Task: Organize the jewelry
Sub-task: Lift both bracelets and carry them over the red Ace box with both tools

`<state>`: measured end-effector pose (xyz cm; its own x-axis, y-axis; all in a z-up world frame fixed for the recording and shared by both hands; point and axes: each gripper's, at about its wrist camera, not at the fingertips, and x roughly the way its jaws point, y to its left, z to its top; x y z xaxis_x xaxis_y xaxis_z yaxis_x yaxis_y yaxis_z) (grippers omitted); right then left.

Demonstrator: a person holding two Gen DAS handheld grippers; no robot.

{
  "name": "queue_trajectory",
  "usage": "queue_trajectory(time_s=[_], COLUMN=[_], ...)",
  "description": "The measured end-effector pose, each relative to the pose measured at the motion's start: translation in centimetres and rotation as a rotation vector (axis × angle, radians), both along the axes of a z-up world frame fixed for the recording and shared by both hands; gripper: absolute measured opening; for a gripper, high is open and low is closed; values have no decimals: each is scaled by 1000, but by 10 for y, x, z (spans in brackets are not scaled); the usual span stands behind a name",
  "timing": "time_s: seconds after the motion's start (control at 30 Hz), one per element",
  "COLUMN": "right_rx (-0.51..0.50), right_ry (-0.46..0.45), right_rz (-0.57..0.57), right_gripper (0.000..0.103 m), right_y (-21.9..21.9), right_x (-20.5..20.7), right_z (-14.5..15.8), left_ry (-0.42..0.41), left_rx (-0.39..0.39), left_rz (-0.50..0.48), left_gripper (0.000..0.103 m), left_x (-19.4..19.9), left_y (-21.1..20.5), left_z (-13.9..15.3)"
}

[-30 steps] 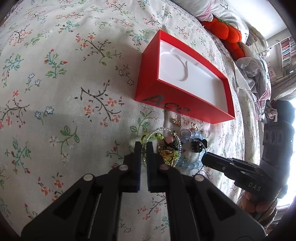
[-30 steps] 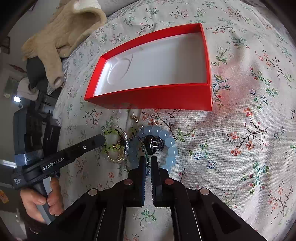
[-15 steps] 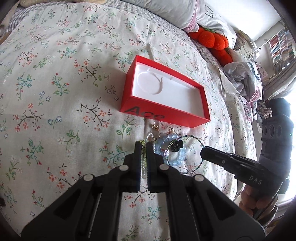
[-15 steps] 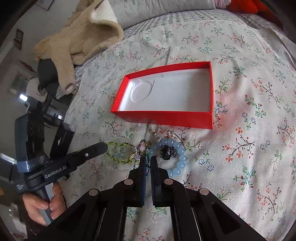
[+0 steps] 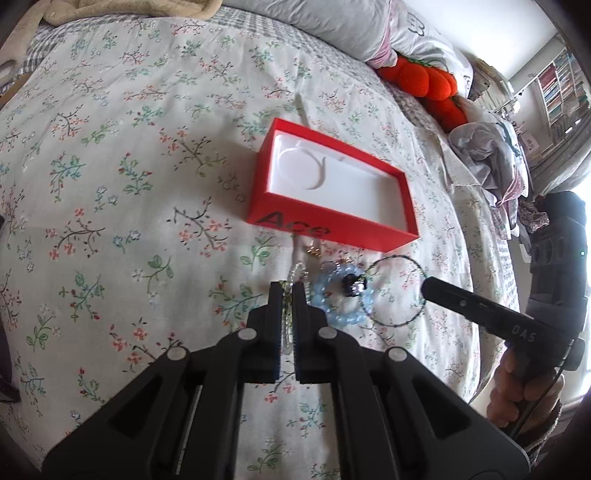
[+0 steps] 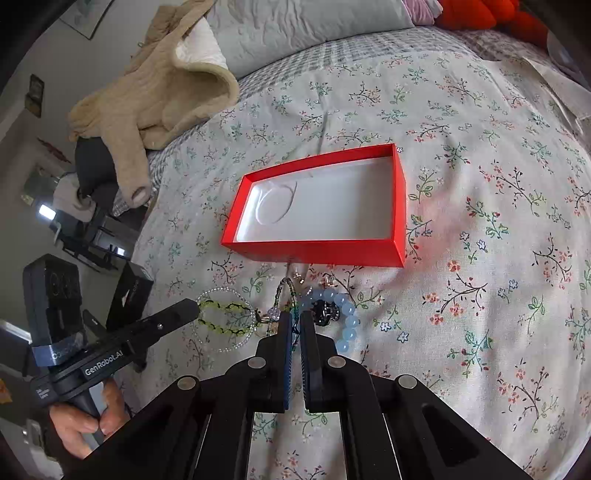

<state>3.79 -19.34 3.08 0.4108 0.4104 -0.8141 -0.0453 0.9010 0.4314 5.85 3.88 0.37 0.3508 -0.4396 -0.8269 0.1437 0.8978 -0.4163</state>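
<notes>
Red box [image 6: 399, 206] open on floral bedspread [image 6: 498, 147]; left gripper [image 5: 289, 291] clamped on clear-and-green bead bracelets [image 6: 225, 317], right gripper [image 6: 295, 319] clamped on dark bead strand [image 5: 397, 291]

bed: floral bedspread [image 5: 129, 166] | pillow [image 6: 295, 29] | bookshelf [image 5: 561, 88] | daylight

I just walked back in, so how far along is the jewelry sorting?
Barely started: the red box holds nothing. In hand: the left gripper pinches the clear and green bracelets, the right gripper a dark beaded strand. Left on the bedspread: the blue bracelet, black clip and earrings.
</notes>
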Motion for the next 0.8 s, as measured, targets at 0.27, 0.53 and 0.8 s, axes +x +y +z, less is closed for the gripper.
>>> queue_trajectory(time_s=[0.27, 0.53, 0.8], right_rx=[-28, -34, -46], right_ry=[30, 49, 61], right_rz=[12, 16, 17], right_gripper=[4, 4, 4], right_y=[1, 6, 8], right_x=[-1, 3, 6], right_z=[-10, -19, -24], left_ry=[78, 159, 184], left_rx=[62, 41, 81], left_rz=[58, 57, 39], left_gripper=[7, 18, 12], left_x=[2, 3, 2], left_y=[35, 47, 33], left_z=[-31, -49, -61])
